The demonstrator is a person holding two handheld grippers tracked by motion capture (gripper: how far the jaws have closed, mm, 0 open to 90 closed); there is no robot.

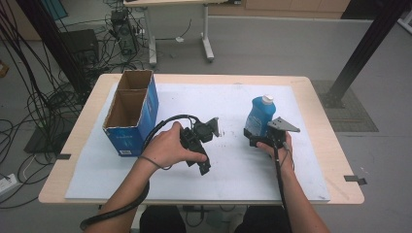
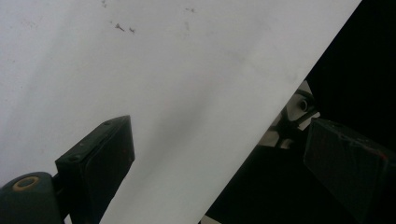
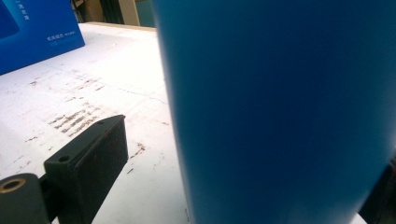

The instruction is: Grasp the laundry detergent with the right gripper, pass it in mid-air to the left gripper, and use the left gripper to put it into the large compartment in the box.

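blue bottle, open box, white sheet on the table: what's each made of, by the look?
Blue bottle: probably plastic, smooth, slightly glossy blue wall, white screw cap.
Open box: cardboard, raw brown inside, printed blue outside, a divider splitting it in two.
White sheet: matte, thin board or paper, hard to tell which; scuffed with brownish marks near the right gripper.

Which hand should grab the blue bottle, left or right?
The right one, I think. The right tool is already at the blue bottle, which stands between its open jaws. The left tool is open too, but over the bare white mat, nearer the box.
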